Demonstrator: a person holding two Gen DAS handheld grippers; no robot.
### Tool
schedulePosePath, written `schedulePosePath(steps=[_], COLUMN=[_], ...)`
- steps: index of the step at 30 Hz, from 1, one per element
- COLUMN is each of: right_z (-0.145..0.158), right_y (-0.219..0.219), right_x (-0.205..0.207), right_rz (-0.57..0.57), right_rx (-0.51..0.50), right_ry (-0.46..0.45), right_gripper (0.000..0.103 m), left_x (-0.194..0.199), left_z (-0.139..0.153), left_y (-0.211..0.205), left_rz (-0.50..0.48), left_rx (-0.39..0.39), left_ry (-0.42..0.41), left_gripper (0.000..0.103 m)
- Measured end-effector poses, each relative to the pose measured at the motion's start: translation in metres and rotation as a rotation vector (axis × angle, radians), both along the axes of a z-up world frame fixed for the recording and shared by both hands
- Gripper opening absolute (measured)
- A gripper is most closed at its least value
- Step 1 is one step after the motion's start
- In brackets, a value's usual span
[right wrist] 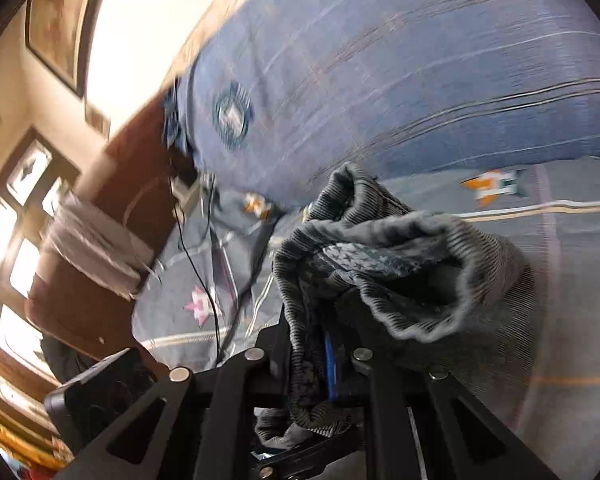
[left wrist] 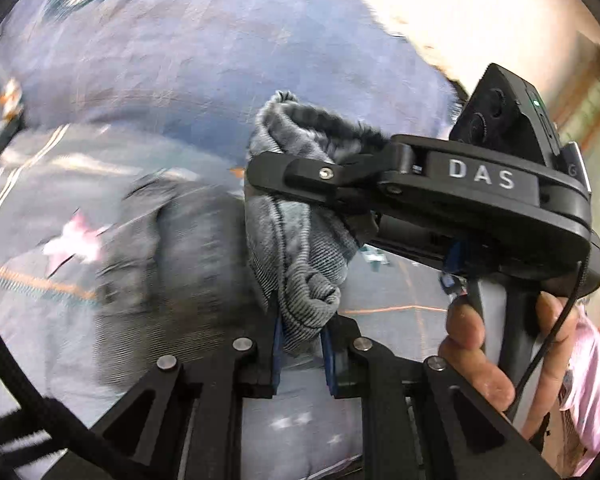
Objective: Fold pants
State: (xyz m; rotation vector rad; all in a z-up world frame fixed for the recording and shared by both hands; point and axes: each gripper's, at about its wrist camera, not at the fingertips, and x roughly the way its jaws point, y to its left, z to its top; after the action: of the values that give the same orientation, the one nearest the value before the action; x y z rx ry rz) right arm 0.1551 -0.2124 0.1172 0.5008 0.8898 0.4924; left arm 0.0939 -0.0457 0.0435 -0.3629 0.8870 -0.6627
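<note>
The pants point(left wrist: 296, 248) are grey ribbed fabric, lifted off the bed and bunched between both grippers. My left gripper point(left wrist: 302, 344) is shut on a fold of the pants at the bottom centre of the left wrist view. My right gripper point(left wrist: 260, 176) comes in from the right there, shut on the same bunch just above. In the right wrist view the right gripper point(right wrist: 320, 360) is shut on the pants point(right wrist: 412, 280), whose open ribbed hem curls to the right. The rest of the cloth hangs blurred towards the bed.
A blue-grey bedsheet point(left wrist: 148, 64) with star and rocket prints lies beneath. A large blue pillow point(right wrist: 380, 80) lies behind the pants. A brown wooden headboard point(right wrist: 100, 240) with a white cloth, a cable and windows stands at the left.
</note>
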Motion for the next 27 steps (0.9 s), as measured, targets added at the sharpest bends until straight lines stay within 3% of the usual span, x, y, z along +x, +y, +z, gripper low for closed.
schedulePosePath(steps=[4,6,7,9,11,17,19,20,21,23,27], right_z=[-0.044,-0.072,-0.083,-0.093,-0.089,-0.047,-0.035,-0.03,-0.025,-0.026,-0.044], right_y=[0.043,0.042,0.04,0.032,0.023,0.005,0.0,-0.003,-0.007,-0.014,-0.01], right_x=[0.029,0.035,0.039,0.042,0.041,0.022,0.015,0.012,0.008,0.006,0.021], right_rz=[0.052,0.056,0.054,0.06,0.059,0.103,0.115,0.112,0.099,0.06,0.04], right_rx=[0.003,0.05,0.096,0.166,0.207,0.271,0.276,0.267,0.243,0.182,0.121], right_ry=[0.093,0.128,0.149,0.171,0.165,0.065,0.038,0.021,0.003,-0.011,0.053], right_gripper=[0.014,0.017,0.017,0.017,0.017,0.018,0.023,0.033,0.054,0.078,0.078], left_x=[0.014,0.017,0.018,0.018,0.012,0.012,0.017,0.021,0.026,0.029,0.038], left_z=[-0.042,-0.048,-0.048,-0.045,-0.037,-0.022,-0.022,-0.024,-0.026,-0.029,-0.043], left_y=[0.029,0.03,0.029,0.027,0.028,0.024,0.03,0.031,0.035,0.045,0.047], left_rz=[0.016,0.02,0.013,-0.004,-0.011,0.001,0.023,0.04,0.061,0.086,0.115], left_rx=[-0.054,-0.037,-0.034,-0.06,-0.074,-0.015,0.008,0.021,0.019,-0.009,0.018], left_ry=[0.151,0.158,0.16,0.169,0.135,0.047,0.034,0.038,0.055,0.088,0.14], left_gripper=[0.023,0.035,0.036,0.049,0.056,0.057,0.058,0.058,0.058,0.058,0.056])
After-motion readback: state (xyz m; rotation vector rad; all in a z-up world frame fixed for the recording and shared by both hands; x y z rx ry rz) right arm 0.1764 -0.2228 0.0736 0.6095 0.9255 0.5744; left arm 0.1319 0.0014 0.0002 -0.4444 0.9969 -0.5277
